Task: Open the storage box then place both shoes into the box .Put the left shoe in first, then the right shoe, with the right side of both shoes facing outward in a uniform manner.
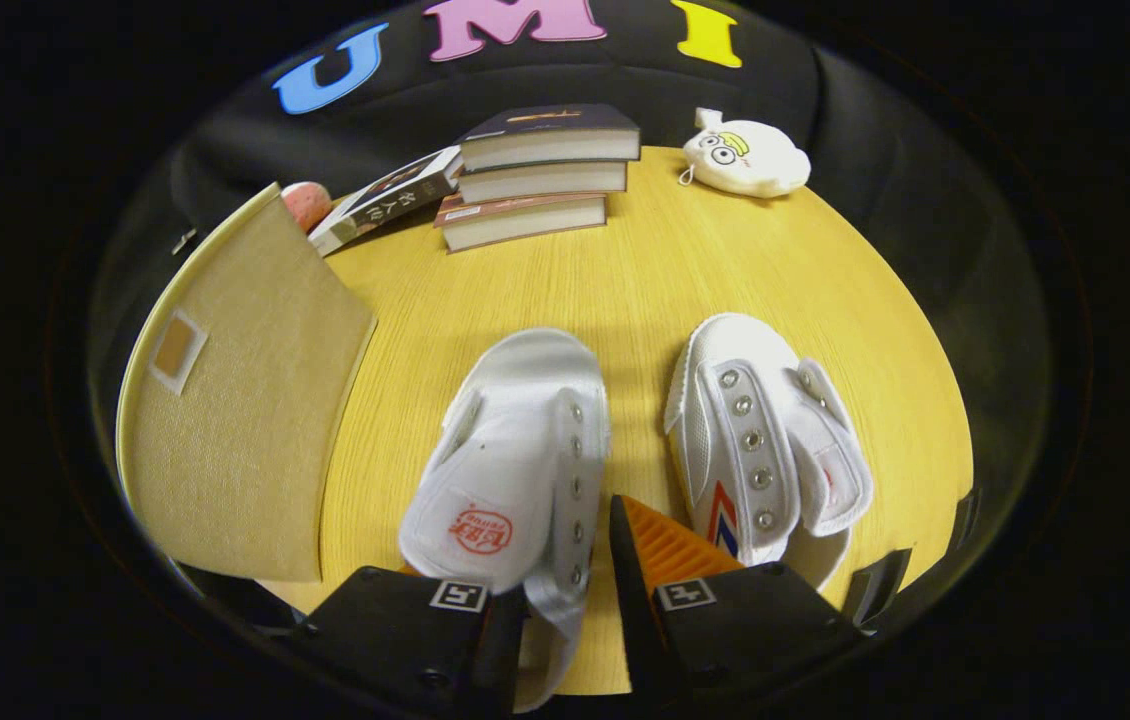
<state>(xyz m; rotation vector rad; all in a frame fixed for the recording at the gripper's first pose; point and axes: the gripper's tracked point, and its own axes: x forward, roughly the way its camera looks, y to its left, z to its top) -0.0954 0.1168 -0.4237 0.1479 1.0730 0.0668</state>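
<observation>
I have the gripper [570, 590] closed on the left shoe [510, 470], pinching its eyelet side so it lifts toward the storage box [245, 400].

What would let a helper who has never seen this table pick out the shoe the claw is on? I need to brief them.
Start at the yellow wooden table; two white shoes lie side by side on its near part, right of the beige storage box. The one meant is the left-hand shoe, nearest the box, with its edge between the fingers of the claw. Its folded-out tongue bears a red stamp, while the other shoe shows red and blue stripes.
</observation>
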